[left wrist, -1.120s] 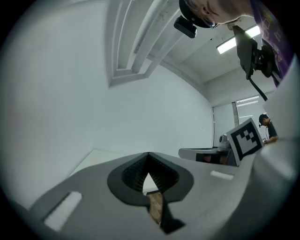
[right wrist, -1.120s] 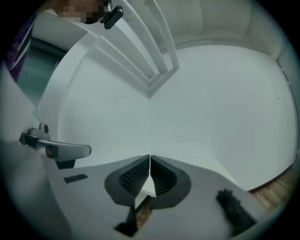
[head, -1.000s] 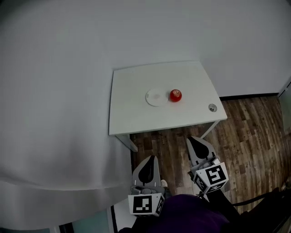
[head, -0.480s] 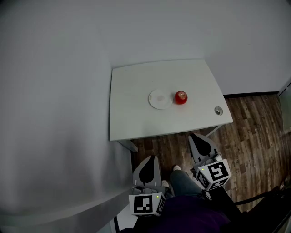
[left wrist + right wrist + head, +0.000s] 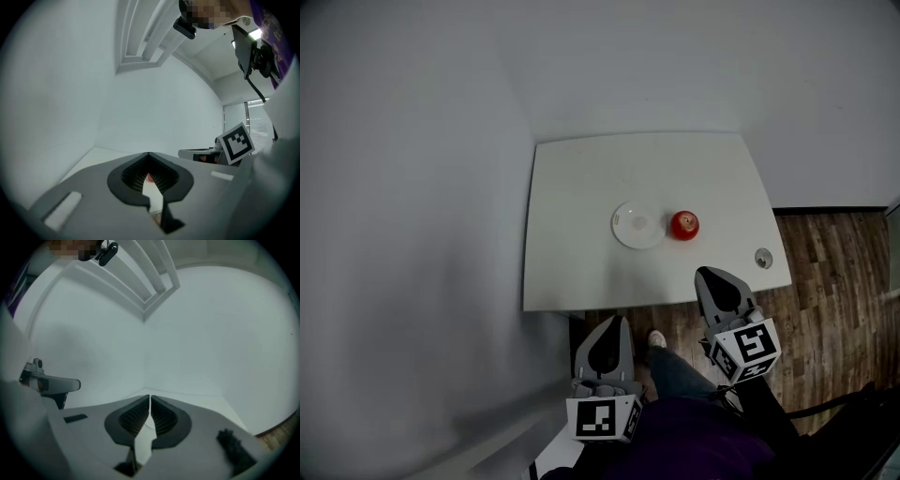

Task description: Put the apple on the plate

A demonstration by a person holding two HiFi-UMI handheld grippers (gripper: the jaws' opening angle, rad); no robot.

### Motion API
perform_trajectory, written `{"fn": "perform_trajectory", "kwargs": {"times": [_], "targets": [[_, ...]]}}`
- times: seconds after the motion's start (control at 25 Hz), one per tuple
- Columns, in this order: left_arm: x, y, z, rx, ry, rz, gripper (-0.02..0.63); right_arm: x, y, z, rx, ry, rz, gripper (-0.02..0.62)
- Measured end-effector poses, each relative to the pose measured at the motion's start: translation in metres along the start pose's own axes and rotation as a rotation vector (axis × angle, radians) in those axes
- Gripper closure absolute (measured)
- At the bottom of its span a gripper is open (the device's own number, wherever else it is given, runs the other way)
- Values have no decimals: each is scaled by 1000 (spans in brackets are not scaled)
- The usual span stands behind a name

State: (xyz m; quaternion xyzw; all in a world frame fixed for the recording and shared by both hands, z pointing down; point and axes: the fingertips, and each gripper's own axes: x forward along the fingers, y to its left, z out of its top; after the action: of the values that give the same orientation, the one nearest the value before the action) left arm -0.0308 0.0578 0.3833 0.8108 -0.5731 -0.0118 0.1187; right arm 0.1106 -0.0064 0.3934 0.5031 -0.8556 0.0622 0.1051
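holding left gripper (image 5: 606, 339), right gripper (image 5: 722, 287) clenched empty at frame bottom: you're out of reach; apple (image 5: 683, 224) beside plate (image 5: 638, 226), mid-frame.

Red apple (image 5: 684, 225) beside white plate (image 5: 637, 225)

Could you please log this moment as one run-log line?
phase: pre-grasp | red apple: on white table, beside round white plate, not on it | left gripper: shut, empty | right gripper: shut, empty
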Motion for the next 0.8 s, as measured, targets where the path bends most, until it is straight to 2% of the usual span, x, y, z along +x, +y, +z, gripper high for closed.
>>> {"fn": "perform_trajectory", "kwargs": {"times": [0.36, 0.8], "targets": [[74, 8, 12, -3, -1, 37, 598, 62, -47, -6, -25, 87, 53, 583], [124, 14, 19, -21, -3, 111, 598, 114, -83, -42, -142, 235, 149, 583]]}}
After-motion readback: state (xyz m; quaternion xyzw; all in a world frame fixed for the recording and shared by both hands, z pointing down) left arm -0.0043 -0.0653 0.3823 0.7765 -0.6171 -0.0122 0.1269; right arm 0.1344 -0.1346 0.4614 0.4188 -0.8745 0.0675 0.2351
